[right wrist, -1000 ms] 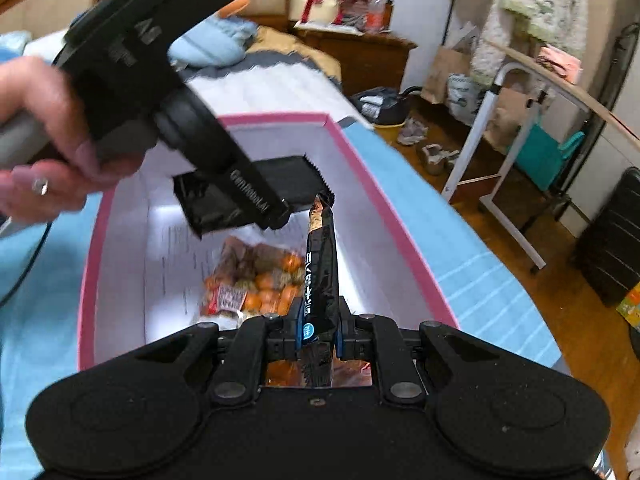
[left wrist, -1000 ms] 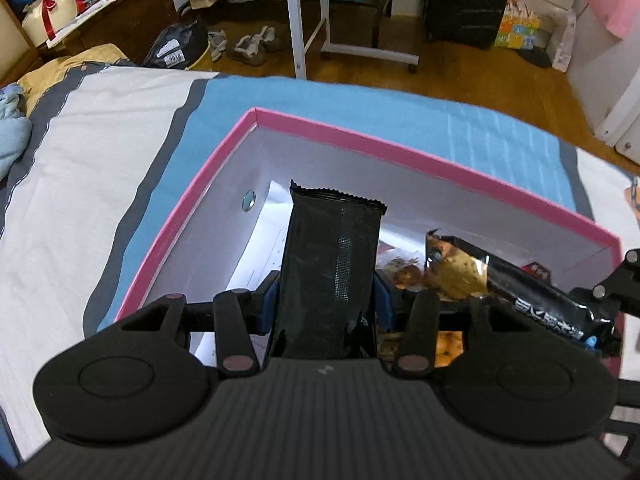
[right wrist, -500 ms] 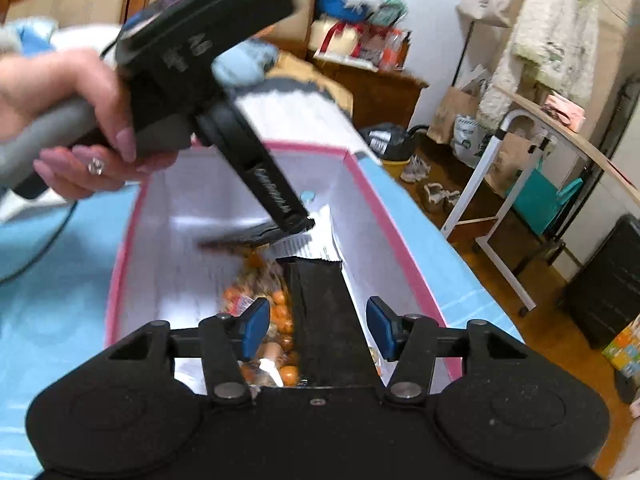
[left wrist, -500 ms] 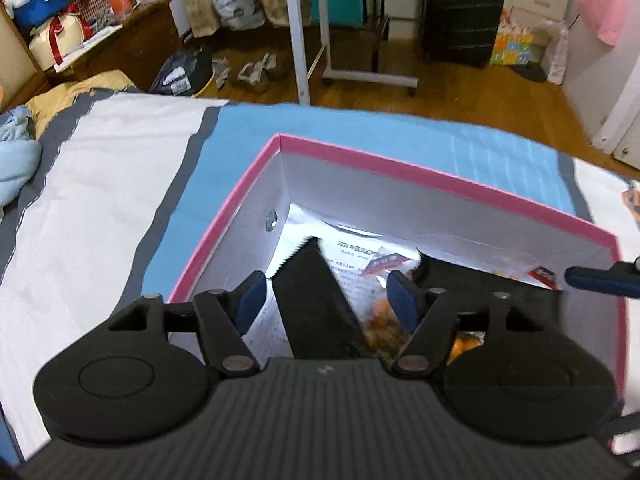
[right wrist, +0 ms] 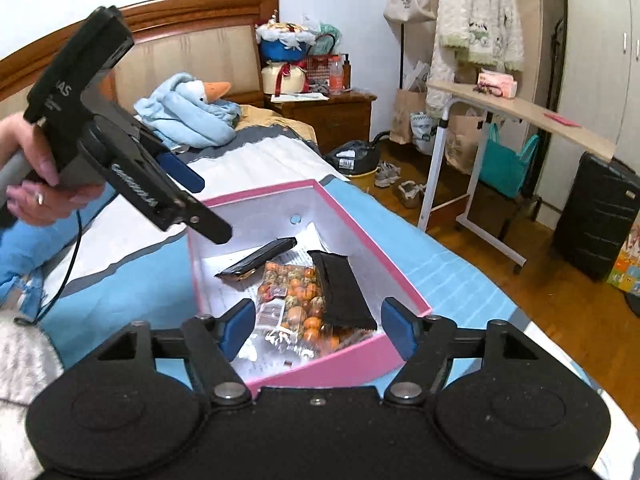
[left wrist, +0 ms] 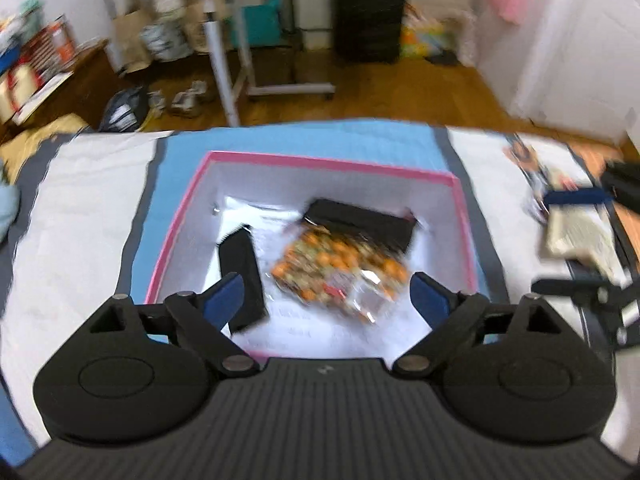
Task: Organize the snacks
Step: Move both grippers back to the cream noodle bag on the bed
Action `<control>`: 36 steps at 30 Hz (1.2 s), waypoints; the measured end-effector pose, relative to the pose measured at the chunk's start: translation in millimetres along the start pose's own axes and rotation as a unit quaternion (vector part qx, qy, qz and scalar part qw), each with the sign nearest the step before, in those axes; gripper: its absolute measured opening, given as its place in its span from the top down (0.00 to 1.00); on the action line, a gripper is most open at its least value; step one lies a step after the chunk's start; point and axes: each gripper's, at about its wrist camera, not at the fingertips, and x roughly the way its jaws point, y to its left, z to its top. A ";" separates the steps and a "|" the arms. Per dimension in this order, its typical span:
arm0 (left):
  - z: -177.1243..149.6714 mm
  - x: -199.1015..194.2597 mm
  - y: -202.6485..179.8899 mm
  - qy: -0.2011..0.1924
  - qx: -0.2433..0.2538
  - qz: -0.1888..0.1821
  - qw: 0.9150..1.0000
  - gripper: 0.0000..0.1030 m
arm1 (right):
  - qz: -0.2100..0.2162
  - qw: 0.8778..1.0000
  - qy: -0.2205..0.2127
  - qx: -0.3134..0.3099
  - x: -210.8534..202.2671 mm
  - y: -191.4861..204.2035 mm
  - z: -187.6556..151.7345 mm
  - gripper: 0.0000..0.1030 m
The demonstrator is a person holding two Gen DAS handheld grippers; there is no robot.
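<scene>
A pink-rimmed white box (left wrist: 320, 165) (right wrist: 404, 276) lies on the striped bed cover. Inside lie two black snack bars, one at the left (left wrist: 242, 260) (right wrist: 260, 260) and one on the far side (left wrist: 360, 222) (right wrist: 342, 290), plus a clear bag of orange snacks (left wrist: 340, 268) (right wrist: 296, 300). My left gripper (left wrist: 326, 300) is open and empty above the box's near edge. My right gripper (right wrist: 318, 330) is open and empty above the box. More snack packets (left wrist: 576, 228) lie on the bed to the right in the left wrist view, blurred.
The left gripper's body and the hand holding it (right wrist: 104, 160) hang over the box's far left corner in the right wrist view. A blue plush (right wrist: 188, 116) lies near the headboard. A white rolling desk (right wrist: 500, 120) and black suitcase (right wrist: 600, 216) stand on the floor.
Both grippers opened and let their black snack bars drop into the box. Both then pulled up and back from the box.
</scene>
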 end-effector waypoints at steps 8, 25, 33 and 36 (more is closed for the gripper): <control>-11.6 -38.6 -46.3 0.016 0.031 -0.013 0.999 0.08 | -0.026 1.000 -0.013 0.002 -53.9 15.3 -14.9 0.08; -20.3 -18.1 -179.9 -0.066 0.101 -0.079 0.990 0.04 | -0.167 0.975 -0.094 0.109 -140.4 -19.0 -122.0 0.00; 6.7 51.0 -223.1 -0.031 0.075 -0.178 0.981 0.05 | -0.231 0.963 -0.007 0.139 -117.6 -69.7 -164.9 0.00; 12.8 77.5 -235.5 -0.025 0.053 -0.194 0.979 0.05 | -0.239 0.953 0.015 0.187 -101.9 -94.3 -188.0 0.00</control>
